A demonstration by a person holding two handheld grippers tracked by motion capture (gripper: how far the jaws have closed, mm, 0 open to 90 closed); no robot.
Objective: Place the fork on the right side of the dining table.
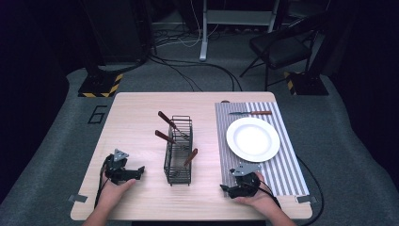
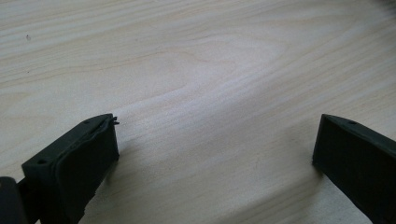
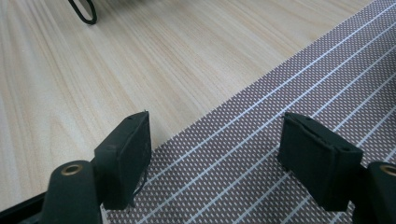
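while both grippers' fingers spread empty, a wire rack [image 1: 179, 150] of knives stands between them.

1. From my high view, overhead light brightens the wooden table [image 1: 141, 108] while the surrounding room stays dim.
2. My gripper views are soft; near jaws blur, casting faint shadows.
3. The white plate [image 1: 252, 139] glares mildly.
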